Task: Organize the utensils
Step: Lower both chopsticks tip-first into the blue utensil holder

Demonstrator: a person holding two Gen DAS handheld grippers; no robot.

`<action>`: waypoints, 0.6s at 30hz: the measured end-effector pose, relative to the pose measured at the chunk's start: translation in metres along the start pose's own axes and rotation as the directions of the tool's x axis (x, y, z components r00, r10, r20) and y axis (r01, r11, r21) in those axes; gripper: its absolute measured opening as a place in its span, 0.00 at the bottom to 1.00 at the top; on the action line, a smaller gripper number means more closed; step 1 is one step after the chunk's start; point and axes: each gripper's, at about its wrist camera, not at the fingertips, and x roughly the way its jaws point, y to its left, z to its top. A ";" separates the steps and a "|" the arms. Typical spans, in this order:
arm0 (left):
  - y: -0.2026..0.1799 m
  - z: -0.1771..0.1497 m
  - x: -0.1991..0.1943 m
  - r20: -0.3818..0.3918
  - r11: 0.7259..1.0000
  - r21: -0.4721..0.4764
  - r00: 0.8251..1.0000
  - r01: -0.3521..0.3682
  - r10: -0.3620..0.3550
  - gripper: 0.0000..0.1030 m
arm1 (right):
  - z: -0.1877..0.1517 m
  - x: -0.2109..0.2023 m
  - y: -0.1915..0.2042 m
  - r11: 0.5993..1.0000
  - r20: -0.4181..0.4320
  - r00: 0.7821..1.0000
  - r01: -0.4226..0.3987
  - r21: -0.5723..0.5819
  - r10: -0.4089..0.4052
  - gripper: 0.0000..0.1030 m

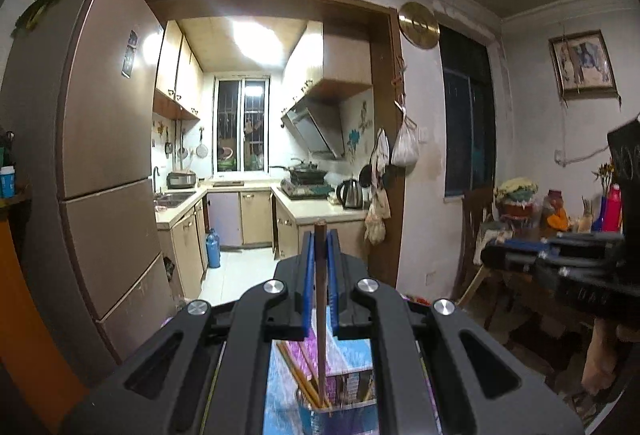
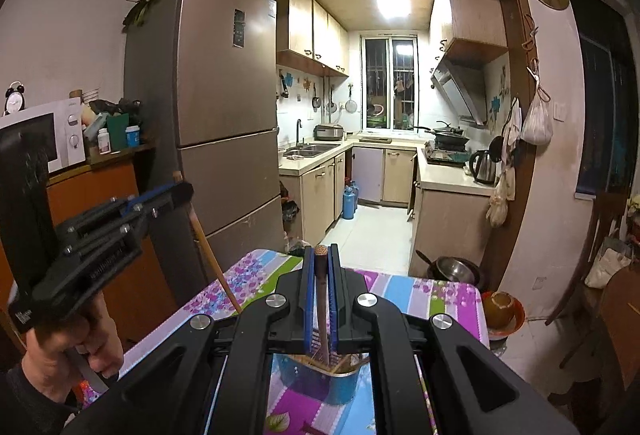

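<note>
**Chopsticks lifted clear of the holder, 1 in each gripper**

Chopsticks are the utensils in hand here. The left gripper [image 1: 320, 235] has its jaws closed on a brown chopstick [image 1: 320, 315], which runs from just past the jaw tips back down between the blue pads toward the utensil holder [image 1: 336, 415] below and behind the jaws. More chopsticks [image 1: 304, 375] stand in that holder, leaning away to the left of the gripped one.

The right gripper [image 2: 321, 253] likewise has its jaws clamped on a darker chopstick [image 2: 322, 299] with a patterned top end showing just beyond the jaw tips. Its lower end reaches down into the blue holder beneath the jaws, among other sticks.

In the right wrist view, the left gripper appears well to the left of the jaws, held by a hand [image 2: 68, 347], its chopstick slanting down toward the table [image 2: 420, 295], which wears a flowered, striped cloth. Ahead of both jaws stand a refrigerator [image 2: 224, 95] and a lit kitchen.
</note>
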 end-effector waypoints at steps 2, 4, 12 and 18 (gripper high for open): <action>0.000 0.005 0.006 0.010 1.000 -0.004 1.000 0.005 -0.004 0.05 | 0.007 0.005 -0.003 1.000 0.002 1.000 0.002 0.002 -0.002 0.07; -0.001 0.008 0.014 0.015 1.000 -0.007 1.000 0.010 -0.010 0.05 | 0.011 0.010 -0.006 1.000 0.003 1.000 0.003 0.003 -0.003 0.07; -0.004 -0.008 0.057 -0.010 0.999 -0.017 0.999 0.036 -0.036 0.05 | 0.005 0.041 -0.020 1.000 -0.024 1.000 0.001 0.020 -0.001 0.07; 0.003 -0.032 0.084 -0.056 0.999 -0.025 0.998 0.037 -0.038 0.05 | -0.013 0.073 -0.030 0.999 -0.070 0.998 -0.006 0.041 0.009 0.07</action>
